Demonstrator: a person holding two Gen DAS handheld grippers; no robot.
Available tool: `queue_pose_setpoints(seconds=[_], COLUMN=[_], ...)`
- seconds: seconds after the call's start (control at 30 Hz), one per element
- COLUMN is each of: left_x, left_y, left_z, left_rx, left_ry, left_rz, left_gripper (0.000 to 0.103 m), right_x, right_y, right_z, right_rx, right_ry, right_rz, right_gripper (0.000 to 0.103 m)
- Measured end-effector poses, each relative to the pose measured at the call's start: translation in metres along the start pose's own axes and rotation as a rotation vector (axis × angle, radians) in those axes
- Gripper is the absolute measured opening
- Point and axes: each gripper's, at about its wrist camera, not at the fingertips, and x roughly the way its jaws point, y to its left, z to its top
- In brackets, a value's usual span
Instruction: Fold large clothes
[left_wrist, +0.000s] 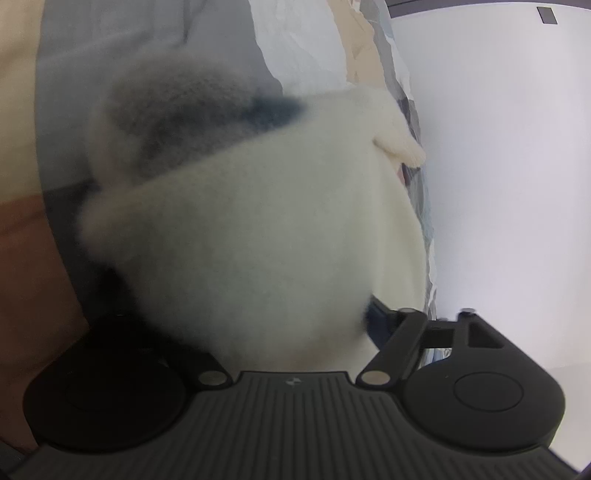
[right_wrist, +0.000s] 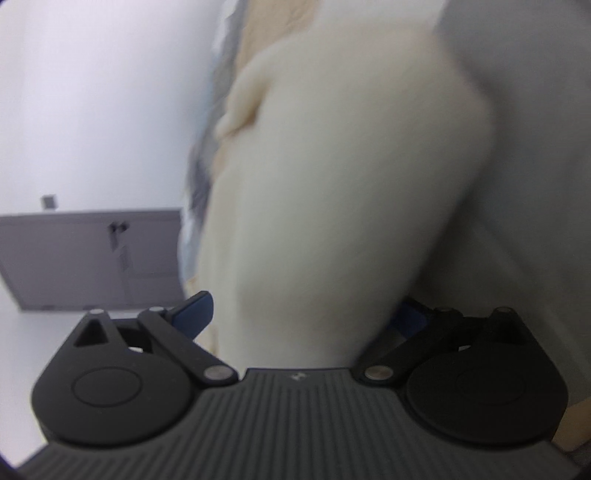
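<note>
Cream fleece garment (left_wrist: 266, 236) bunches between both grippers, long axis running away upward; left gripper (left_wrist: 255, 325) and right gripper (right_wrist: 303, 314) grasp it. Beside it, grey fabric (left_wrist: 110, 55); behind, a grey cabinet (right_wrist: 88, 258).

Both grippers are being held pointing forward: the left gripper (left_wrist: 258, 321) and the right gripper (right_wrist: 299, 314) are each being kept spread wide.

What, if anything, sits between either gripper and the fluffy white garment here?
Nothing visible does. In both wrist views the white fleece garment already bulges between the blue-padded fingers of the left gripper and of the right gripper. Whether the pads press on it cannot be told.
</note>
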Motion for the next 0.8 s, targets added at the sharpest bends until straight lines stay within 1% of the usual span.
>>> queue_pose_setpoints(seconds=[0.03,0.07,0.13,0.17,0.23,0.27,0.37,0.4,0.47,0.6,0.77,0.8], left_x=[-0.001,-0.002,-0.005,-0.009,-0.013,-0.019,-0.029,-0.032,-0.041,-0.062,-0.088,-0.089], left_y=[0.0,-0.001,-0.004,-0.006,-0.01,-0.01,-0.015,-0.017,-0.02,-0.034,-0.047,-0.054], left_z=[0.001,0.002,0.004,0.01,0.009,0.01,0.014,0.015,0.015,0.012,0.002,-0.002], left_rx=[0.004,0.011,0.045,0.059,0.088,0.104,0.129,0.134,0.149,0.21,0.258,0.284], left_ry=[-0.004,-0.01,-0.024,-0.031,-0.052,-0.065,-0.087,-0.09,-0.094,-0.129,-0.137,-0.131], left_rz=[0.002,0.004,0.008,0.008,0.0,-0.005,-0.032,-0.044,-0.065,-0.099,-0.122,-0.117], left_gripper=[0.071,0.069,0.059,0.057,0.047,0.046,0.038,0.034,0.033,0.03,0.029,0.029], right_x=[-0.001,-0.002,-0.003,-0.003,-0.004,-0.005,-0.014,-0.017,-0.022,-0.037,-0.061,-0.061], right_y=[-0.001,0.0,0.005,0.007,0.012,0.016,0.025,0.028,0.033,0.049,0.07,0.077], right_z=[0.002,0.003,0.005,0.005,0.003,0.001,-0.002,-0.003,-0.005,-0.01,-0.015,-0.016], right_rx=[0.003,-0.006,-0.046,-0.064,-0.112,-0.147,-0.232,-0.249,-0.277,-0.374,-0.474,-0.488], right_ry=[-0.017,-0.035,-0.068,-0.069,-0.075,-0.079,-0.1,-0.106,-0.12,-0.138,-0.145,-0.144], right_rz=[-0.009,-0.019,-0.047,-0.05,-0.047,-0.049,-0.026,-0.01,0.027,0.077,0.099,0.102], right_gripper=[0.095,0.089,0.077,0.07,0.056,0.05,0.039,0.037,0.033,0.031,0.03,0.03])
